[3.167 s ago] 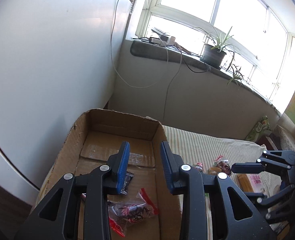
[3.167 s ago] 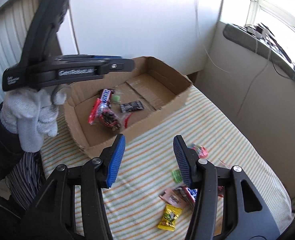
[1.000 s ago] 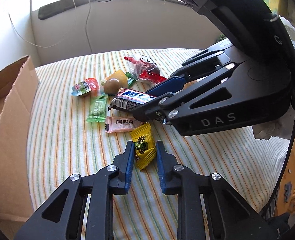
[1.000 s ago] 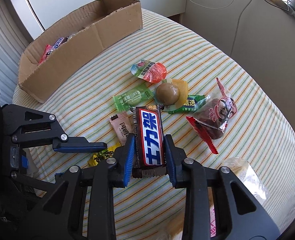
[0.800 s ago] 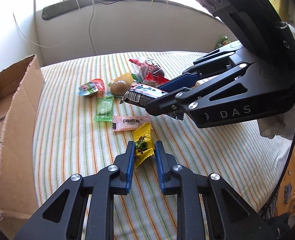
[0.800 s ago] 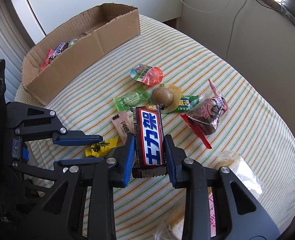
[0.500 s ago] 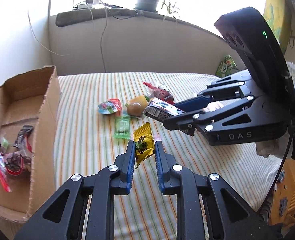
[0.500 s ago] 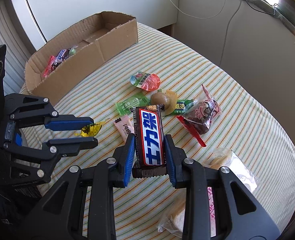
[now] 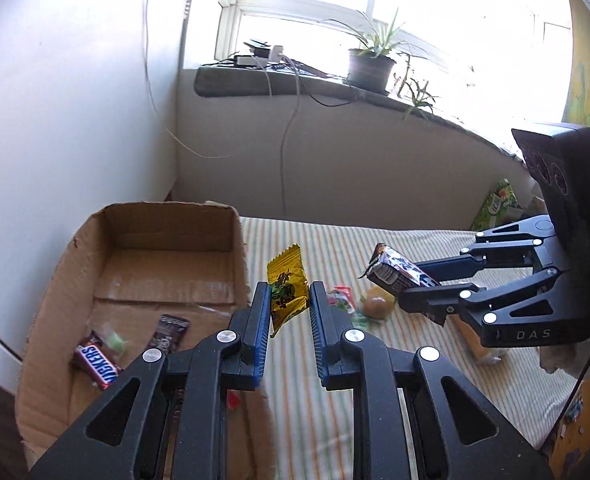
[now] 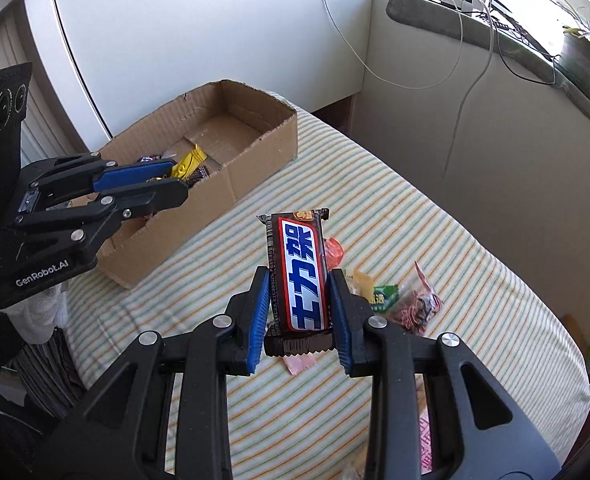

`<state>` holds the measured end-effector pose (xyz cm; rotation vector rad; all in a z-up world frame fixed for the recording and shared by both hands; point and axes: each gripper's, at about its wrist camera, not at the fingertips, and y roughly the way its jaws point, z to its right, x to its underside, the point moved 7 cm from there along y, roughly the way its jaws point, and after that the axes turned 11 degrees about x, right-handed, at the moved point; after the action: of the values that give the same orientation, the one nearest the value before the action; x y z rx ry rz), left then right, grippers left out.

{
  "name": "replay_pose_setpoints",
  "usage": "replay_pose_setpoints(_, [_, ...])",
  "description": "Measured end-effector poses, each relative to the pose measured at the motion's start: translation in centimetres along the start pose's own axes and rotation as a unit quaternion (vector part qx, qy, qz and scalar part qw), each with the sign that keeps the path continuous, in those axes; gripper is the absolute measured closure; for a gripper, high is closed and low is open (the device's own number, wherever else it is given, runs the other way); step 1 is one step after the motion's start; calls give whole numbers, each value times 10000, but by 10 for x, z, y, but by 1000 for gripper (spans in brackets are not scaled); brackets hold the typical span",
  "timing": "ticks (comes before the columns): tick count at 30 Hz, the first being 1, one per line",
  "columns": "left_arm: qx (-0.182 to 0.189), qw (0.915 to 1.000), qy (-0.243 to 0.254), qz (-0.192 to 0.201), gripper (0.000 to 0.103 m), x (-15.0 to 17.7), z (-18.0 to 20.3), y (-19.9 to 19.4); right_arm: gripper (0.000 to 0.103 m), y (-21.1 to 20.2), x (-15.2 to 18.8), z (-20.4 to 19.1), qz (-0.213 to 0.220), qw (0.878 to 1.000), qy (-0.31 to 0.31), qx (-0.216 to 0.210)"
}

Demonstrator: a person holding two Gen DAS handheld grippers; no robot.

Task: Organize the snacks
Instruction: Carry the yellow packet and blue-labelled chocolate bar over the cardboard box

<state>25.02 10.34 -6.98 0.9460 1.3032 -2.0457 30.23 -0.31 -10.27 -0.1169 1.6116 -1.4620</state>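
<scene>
My left gripper (image 9: 289, 293) is shut on a small yellow candy packet (image 9: 287, 289), held in the air beside the right wall of the open cardboard box (image 9: 240, 248). From the right wrist view the same left gripper (image 10: 177, 182) hovers over the box (image 10: 255, 160) with the yellow packet (image 10: 189, 164) sticking out. My right gripper (image 10: 299, 284) is shut on a brown chocolate bar with a blue and white label (image 10: 301, 272), lifted above the striped cloth. In the left wrist view that bar (image 9: 397, 272) shows at the right gripper's fingertips. A Snickers bar (image 9: 97, 364) and a dark packet (image 9: 171, 332) lie inside the box.
Loose snacks remain on the striped cloth (image 10: 435, 240): a red packet (image 10: 333, 252), a green packet (image 10: 383, 294), a clear bag of dark sweets (image 10: 415, 304) and a round brown sweet (image 9: 377, 304). A white wall (image 9: 75, 120) stands behind the box. A windowsill with a potted plant (image 9: 369, 72) runs along the back.
Both grippers have risen off the cloth with their snacks. The left one has swung left with the yellow packet, up to the box. The right one has lifted the chocolate bar higher.
</scene>
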Motion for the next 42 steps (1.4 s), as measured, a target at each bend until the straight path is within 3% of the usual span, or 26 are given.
replay_pose_setpoints(16, [-625,9965,-505,214,85,-5,-70,-14,73,45,-62,-61,72,9996,-118,-250])
replay_pose_setpoints(29, [-854,9948,-506,223,85,2,-85,-21,73,60,-77,-81,59,9995,-282,-160])
replay_pose_setpoints(42, [-856,9948,-500,227,84,2,-84,-22,73,64,-79,-87,55,9992,-359,-150])
